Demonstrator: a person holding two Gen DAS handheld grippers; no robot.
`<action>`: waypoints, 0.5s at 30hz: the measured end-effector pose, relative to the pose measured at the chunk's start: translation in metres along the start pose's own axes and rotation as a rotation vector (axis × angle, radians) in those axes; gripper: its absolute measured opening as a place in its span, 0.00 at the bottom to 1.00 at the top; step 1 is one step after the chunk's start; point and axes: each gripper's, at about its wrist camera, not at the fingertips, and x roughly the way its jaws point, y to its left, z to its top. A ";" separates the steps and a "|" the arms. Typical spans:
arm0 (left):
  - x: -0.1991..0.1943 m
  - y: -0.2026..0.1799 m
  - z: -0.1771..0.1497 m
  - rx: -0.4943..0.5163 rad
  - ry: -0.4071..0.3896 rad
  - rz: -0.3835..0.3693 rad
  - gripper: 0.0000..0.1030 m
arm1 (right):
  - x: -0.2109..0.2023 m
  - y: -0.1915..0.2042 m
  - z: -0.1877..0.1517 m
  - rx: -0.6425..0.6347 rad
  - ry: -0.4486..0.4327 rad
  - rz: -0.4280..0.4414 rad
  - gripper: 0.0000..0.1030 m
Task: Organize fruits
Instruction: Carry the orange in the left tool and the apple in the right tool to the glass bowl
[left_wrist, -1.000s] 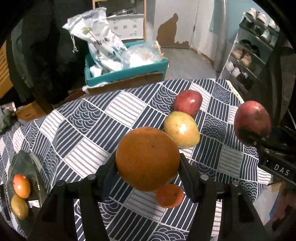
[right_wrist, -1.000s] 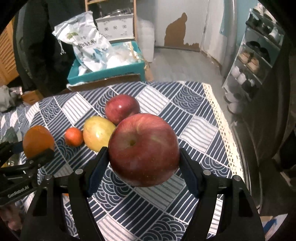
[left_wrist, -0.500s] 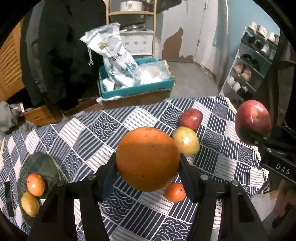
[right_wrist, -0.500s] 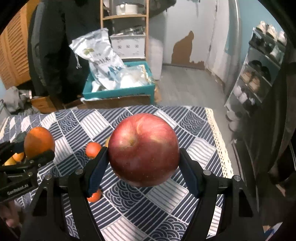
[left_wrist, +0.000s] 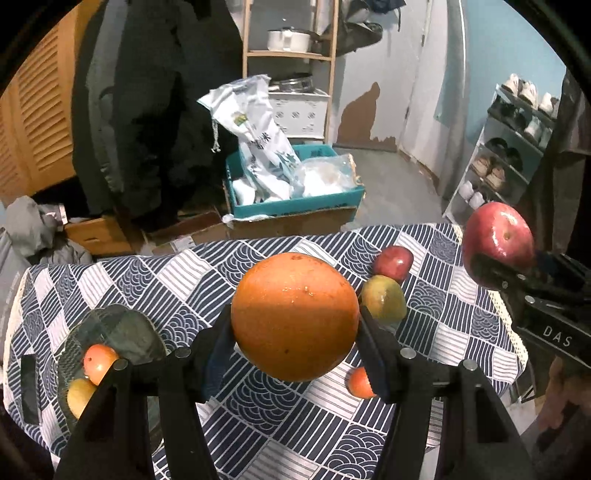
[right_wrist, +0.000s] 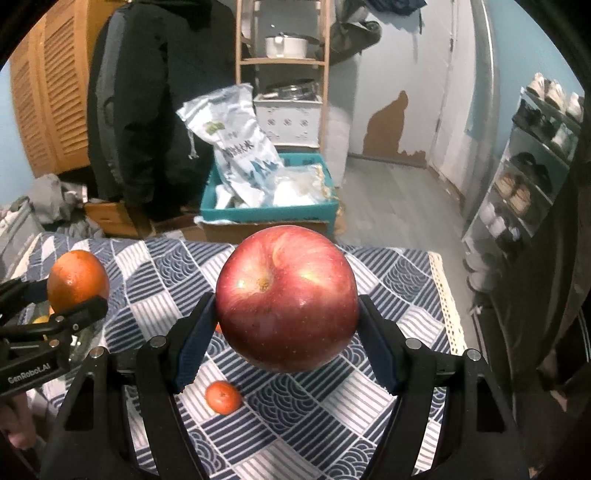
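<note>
The left gripper (left_wrist: 295, 317) has its jaws clamped on a large orange (left_wrist: 294, 315), held in the air above the table (left_wrist: 258, 421), which is covered in a navy-and-white patterned cloth. The right gripper (right_wrist: 286, 306) has its jaws clamped on a big red apple (right_wrist: 286, 299), stem end facing the camera, also held above the table.

From the left wrist view, the body of the right gripper carries the letters "DAS" (left_wrist: 557, 340); from the right wrist view, the left gripper's body reads "GenRobot.AI" (right_wrist: 28, 373).

On the table, a smaller red apple (left_wrist: 393, 262) touches a yellow-green mango (left_wrist: 384, 300) just in front of it. A small tangerine (right_wrist: 222, 397) lies nearer the camera, apart from both. At the table's left end a dark glass plate (left_wrist: 122, 328) holds an orange-red fruit (left_wrist: 99, 362) and a yellow fruit (left_wrist: 79, 397), side by side.

Beyond the table, a teal box (right_wrist: 269, 212) on cardboard holds a white printed sack (right_wrist: 236, 144); its writing is too blurred to read. A shoe rack (right_wrist: 532, 162) stands at the right.
</note>
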 end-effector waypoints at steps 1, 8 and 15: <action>-0.003 0.003 0.001 -0.002 -0.006 0.000 0.62 | -0.001 0.003 0.002 -0.002 -0.005 0.004 0.72; -0.019 0.024 0.003 -0.028 -0.034 0.017 0.62 | -0.007 0.027 0.015 -0.018 -0.032 0.061 0.72; -0.023 0.051 0.001 -0.074 -0.031 0.040 0.62 | -0.001 0.058 0.026 -0.051 -0.035 0.112 0.72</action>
